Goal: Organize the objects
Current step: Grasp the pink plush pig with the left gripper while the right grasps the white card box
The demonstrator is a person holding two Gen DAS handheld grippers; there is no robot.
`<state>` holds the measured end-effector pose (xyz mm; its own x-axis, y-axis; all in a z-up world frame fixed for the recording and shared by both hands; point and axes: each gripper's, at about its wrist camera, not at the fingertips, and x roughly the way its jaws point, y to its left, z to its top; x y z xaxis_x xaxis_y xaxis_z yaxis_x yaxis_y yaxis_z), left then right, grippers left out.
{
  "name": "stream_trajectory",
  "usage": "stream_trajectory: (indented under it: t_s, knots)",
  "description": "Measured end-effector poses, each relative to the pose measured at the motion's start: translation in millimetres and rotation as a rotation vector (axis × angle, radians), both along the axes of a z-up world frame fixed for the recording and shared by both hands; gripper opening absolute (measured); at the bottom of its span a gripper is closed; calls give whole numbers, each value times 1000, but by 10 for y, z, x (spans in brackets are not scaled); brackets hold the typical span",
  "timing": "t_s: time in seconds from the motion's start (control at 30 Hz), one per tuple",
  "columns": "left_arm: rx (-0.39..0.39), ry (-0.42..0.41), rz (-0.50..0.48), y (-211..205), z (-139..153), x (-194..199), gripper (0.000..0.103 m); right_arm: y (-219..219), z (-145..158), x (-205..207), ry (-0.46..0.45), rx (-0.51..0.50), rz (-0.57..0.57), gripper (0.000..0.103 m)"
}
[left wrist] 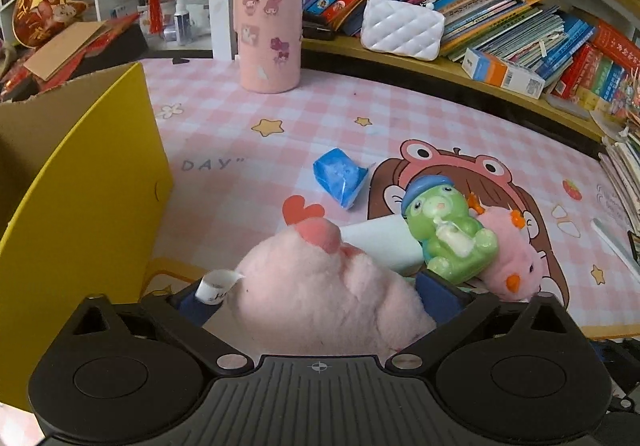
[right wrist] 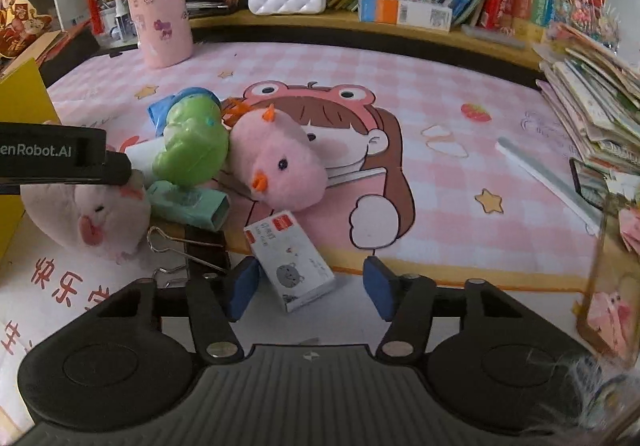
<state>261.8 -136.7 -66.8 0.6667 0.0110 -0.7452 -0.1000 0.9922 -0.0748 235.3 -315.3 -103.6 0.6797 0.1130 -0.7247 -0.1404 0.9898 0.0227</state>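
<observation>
The left gripper (left wrist: 320, 298) has its blue pads spread wide around a fluffy pink plush (left wrist: 320, 294), which fills the gap between them; whether the pads actually press the pile I cannot tell. At about ten o'clock from that toy stands the yellow cardboard box (left wrist: 80, 186), its flap up, and I take it for the place the toys are meant to go. So the step in hand looks like the pick-up of this plush. The next move calls for a firm squeeze, since the soft body will give, then a lift over the box wall.

The right gripper (right wrist: 310, 288) hangs with its jaws apart and nothing clamped. A small white card box (right wrist: 292, 262) printed with a bear lies by its left pad (right wrist: 242, 288), perhaps touching it. At eleven o'clock from it lies a black binder clip (right wrist: 192, 250) with wire handles. At twelve o'clock sits a round pink chick plush (right wrist: 276, 162) with an orange beak, leaning against a glossy green plastic bear figure (right wrist: 192, 150) in a blue cap. Beneath the bear lies a mint-green tube (right wrist: 188, 206). All rest on a smooth pink checked desk mat (right wrist: 460, 86).
</observation>
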Motion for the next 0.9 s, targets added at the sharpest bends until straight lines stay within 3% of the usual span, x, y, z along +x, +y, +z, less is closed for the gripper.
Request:
stream_trajectory:
  t_s: [0.03,0.13,0.43,0.9]
  knots:
    - [-4,-5,-8,-14,15,-13,92,4,1,-3,-5,0,13,37]
    - [19,-8,-13,-58,77,-61,83,0,20,-11,-6,-4,40,28]
    - [-50,-54,-10,92,405,-496,82,-206,248,-253,-43,61,-67,28]
    - [-79,-50,-123,359,510,-1317,83,90,293,-1198,50,81,-70,28]
